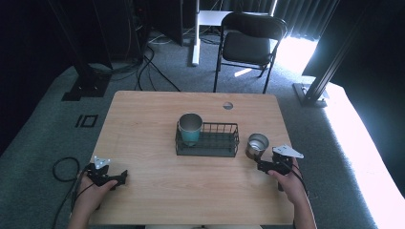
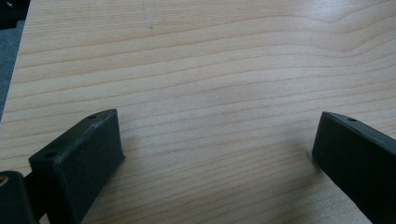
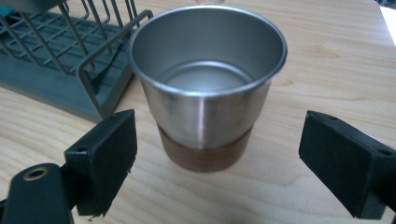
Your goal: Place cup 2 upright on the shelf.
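Steel cup (image 3: 208,88) unlabelled between wide-open right gripper (image 3: 217,154) jaws, left gripper (image 2: 217,154) jaws wide, empty

A teal cup (image 1: 190,129) stands upright in the left end of a black wire rack (image 1: 217,143) on the desk (image 1: 143,124); beyond it, a black folding chair (image 1: 248,40) on grey carpet.

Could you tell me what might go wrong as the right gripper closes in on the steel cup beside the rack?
1. The right gripper is open, jaws flanking the brown-based steel cup low down; the smooth, tapered wall might slip when squeezed.
2. The cup stands close to the dark wire rack; a skewed approach may knock it against the rack's frame.
3. The teal-banded steel cup already fills the rack's left end, so placing there risks a collision.
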`<state>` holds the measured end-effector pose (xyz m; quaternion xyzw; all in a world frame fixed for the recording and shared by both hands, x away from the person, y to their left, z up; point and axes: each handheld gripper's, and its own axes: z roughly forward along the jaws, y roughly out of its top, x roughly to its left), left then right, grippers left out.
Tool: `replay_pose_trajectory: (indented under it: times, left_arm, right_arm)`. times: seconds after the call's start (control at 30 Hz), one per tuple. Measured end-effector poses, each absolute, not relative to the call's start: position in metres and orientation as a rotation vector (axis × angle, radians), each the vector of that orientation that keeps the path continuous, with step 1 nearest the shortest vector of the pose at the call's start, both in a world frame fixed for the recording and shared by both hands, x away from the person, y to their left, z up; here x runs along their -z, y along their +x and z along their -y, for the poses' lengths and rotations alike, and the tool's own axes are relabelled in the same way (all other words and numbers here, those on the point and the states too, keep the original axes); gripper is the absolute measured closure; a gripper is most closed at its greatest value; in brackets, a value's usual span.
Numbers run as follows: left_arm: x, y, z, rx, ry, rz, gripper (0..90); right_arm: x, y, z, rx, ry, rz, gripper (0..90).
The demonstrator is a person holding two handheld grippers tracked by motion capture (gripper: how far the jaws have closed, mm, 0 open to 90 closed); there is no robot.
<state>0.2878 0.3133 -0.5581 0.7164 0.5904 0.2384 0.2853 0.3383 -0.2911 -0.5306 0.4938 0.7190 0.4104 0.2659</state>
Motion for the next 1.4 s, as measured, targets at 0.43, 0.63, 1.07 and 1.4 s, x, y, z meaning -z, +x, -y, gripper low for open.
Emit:
replay_pose_trajectory:
  times: [0.43,0.63,1.07,1.4]
  left_arm:
    - [0.558,0.288,-0.313,-0.637,1.919,-1.579,2.3]
    - [0.558,0.288,-0.313,-0.637,1.919,-1.579,2.3]
    - [0.558,0.288,-0.313,-0.637,1.918,-1.578,2.3]
    - [0.558,0.288,-0.313,-0.636,1.918,-1.579,2.3]
  right_arm:
    - [0.524,0.353,0.285,-1.147,1.296,-1.928,11.1]
    - [0.525,0.36,0.282,-1.156,1.262,-1.928,11.1]
    - [0.532,0.368,0.276,-1.207,1.26,-1.904,11.1]
    - [0.528,0.368,0.278,-1.212,1.288,-1.897,14.0]
